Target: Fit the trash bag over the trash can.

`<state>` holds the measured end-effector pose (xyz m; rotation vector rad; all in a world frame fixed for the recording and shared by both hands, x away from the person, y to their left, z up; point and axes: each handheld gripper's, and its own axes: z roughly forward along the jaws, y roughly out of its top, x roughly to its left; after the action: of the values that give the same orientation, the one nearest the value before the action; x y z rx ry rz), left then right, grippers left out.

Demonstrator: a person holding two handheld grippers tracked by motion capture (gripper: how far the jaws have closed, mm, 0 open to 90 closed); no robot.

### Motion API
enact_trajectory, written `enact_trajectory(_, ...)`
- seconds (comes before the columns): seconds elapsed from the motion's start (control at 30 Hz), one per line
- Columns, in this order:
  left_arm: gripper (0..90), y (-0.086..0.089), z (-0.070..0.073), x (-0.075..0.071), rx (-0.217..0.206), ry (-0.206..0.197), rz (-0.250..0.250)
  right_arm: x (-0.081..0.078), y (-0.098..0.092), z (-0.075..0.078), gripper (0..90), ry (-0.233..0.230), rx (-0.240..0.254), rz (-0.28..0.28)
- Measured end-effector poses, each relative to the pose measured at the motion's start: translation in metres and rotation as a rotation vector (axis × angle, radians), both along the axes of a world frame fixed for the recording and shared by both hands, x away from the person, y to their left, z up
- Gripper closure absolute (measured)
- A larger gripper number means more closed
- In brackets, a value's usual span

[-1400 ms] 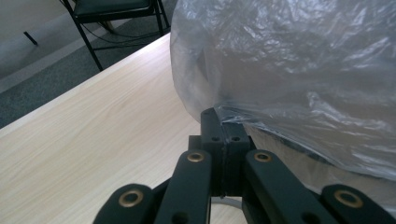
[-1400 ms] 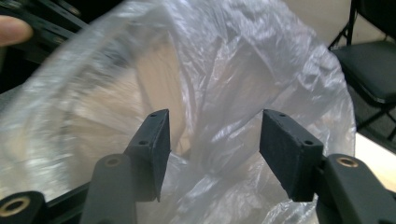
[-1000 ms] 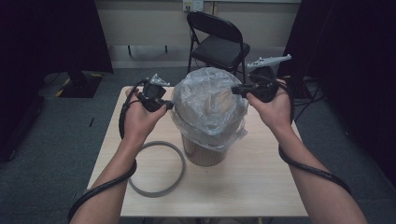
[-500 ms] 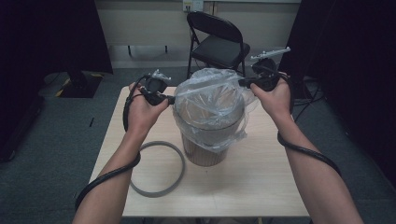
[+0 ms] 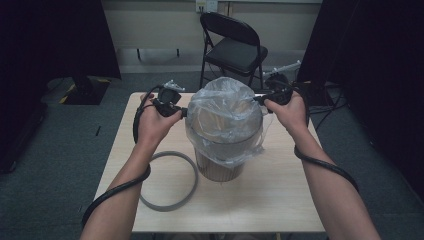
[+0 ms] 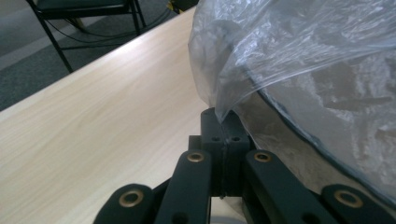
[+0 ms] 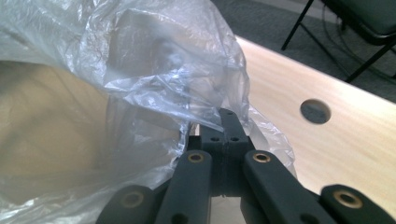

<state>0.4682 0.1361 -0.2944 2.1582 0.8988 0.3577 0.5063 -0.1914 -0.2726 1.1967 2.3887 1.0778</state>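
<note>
Both hand-held grippers are working a clear plastic bag (image 5: 225, 117) onto a tan bin (image 5: 219, 167) standing mid-desk.

Left hand-held gripper (image 5: 183, 112): jaws fully closed, pinching the bag's film at the bin's left side. In the left gripper view the film (image 6: 224, 109) runs straight into the closed tips (image 6: 223, 126), right where the bin's dark rim curves past. A grip that close to the rim makes sense: it lets the hem be dragged over the lip.

Right hand-held gripper (image 5: 258, 98): also clamped on film, on the opposite side. The right gripper view shows crumpled plastic (image 7: 205, 116) bunched into the closed tips (image 7: 224, 125). How much film is actually caught there I can't tell (too many folds).

Opposed grips are the point, I'd say: pulling outward from both sides spreads the mouth so it clears the rim. The bag is ballooned above the bin, with its hem hanging loose partway down the wall at the front.

Grey ring (image 5: 167, 181) lies flat on the desk (image 5: 280, 200), left front of the bin, apart from it. Likely the retaining band that clips over the bag once seated, parked within reach of the left hand.

Judgement: lining in progress, hem not yet even all round. Risk is thin film tearing at the pinch points if both sides pull hard.
</note>
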Motion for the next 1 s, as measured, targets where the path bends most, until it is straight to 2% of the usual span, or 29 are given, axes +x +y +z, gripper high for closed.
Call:
enact_trajectory(0.1, 90.0, -0.005, 0.000, -0.011, 0.001, 0.006, -0.038, -0.017, -0.004, 0.001, 90.0, 0.012, -0.029, 0.038)
enact_trajectory(0.17, 90.0, -0.008, 0.000, -0.015, 0.005, -0.003, -0.058, -0.028, -0.009, 0.001, 90.0, 0.027, -0.027, 0.048)
enact_trajectory(0.27, 90.0, -0.011, 0.000, -0.018, 0.015, -0.008, -0.043, -0.036, -0.016, -0.001, 90.0, 0.025, -0.022, 0.019)
enact_trajectory(0.3, 90.0, -0.011, 0.000, -0.018, 0.014, -0.011, -0.037, -0.037, -0.018, -0.003, 90.0, 0.017, -0.005, 0.009)
enact_trajectory(0.37, 90.0, -0.011, 0.001, -0.018, 0.014, -0.017, -0.033, -0.035, -0.021, -0.008, 90.0, 0.018, 0.044, -0.020)
enact_trajectory(0.5, 90.0, -0.012, 0.002, -0.014, 0.019, -0.021, -0.024, -0.026, -0.018, -0.021, 90.0, 0.029, 0.068, -0.057)
enact_trajectory(0.6, 90.0, -0.012, 0.000, -0.008, 0.008, -0.012, -0.023, -0.014, -0.014, -0.036, 90.0, 0.072, 0.084, -0.067)
enact_trajectory(0.67, 90.0, -0.013, 0.000, -0.004, 0.016, -0.008, -0.019, -0.007, -0.010, -0.044, 90.0, 0.091, 0.100, -0.061)
enact_trajectory(0.7, 90.0, -0.014, -0.001, -0.002, 0.013, -0.009, -0.018, -0.004, -0.011, -0.048, 90.0, 0.105, 0.135, -0.071)
enact_trajectory(0.73, 90.0, -0.014, -0.001, 0.000, 0.005, -0.005, -0.015, -0.001, -0.011, -0.051, 90.0, 0.124, 0.146, -0.073)
enact_trajectory(0.77, 90.0, -0.014, -0.002, 0.003, -0.005, 0.008, -0.006, 0.002, -0.011, -0.055, 90.0, 0.141, 0.168, -0.066)
enact_trajectory(0.83, 90.0, -0.016, -0.007, 0.007, 0.002, 0.035, -0.002, 0.005, -0.012, -0.063, 90.0, 0.180, 0.204, -0.070)
enact_trajectory(0.87, 90.0, -0.017, -0.009, 0.009, 0.005, 0.048, 0.003, 0.006, -0.013, -0.066, 89.7, 0.198, 0.240, -0.064)
enact_trajectory(0.9, 90.0, -0.018, -0.012, 0.011, 0.015, 0.061, 0.014, 0.006, -0.012, -0.069, 88.2, 0.202, 0.255, -0.062)
enact_trajectory(0.93, 90.0, -0.020, -0.015, 0.012, 0.024, 0.067, 0.022, 0.006, -0.012, -0.070, 85.8, 0.195, 0.257, -0.057)
enact_trajectory(1.0, 90.0, -0.019, -0.019, 0.014, -0.011, 0.094, 0.024, 0.006, -0.011, -0.072, 84.5, 0.190, 0.247, -0.062)
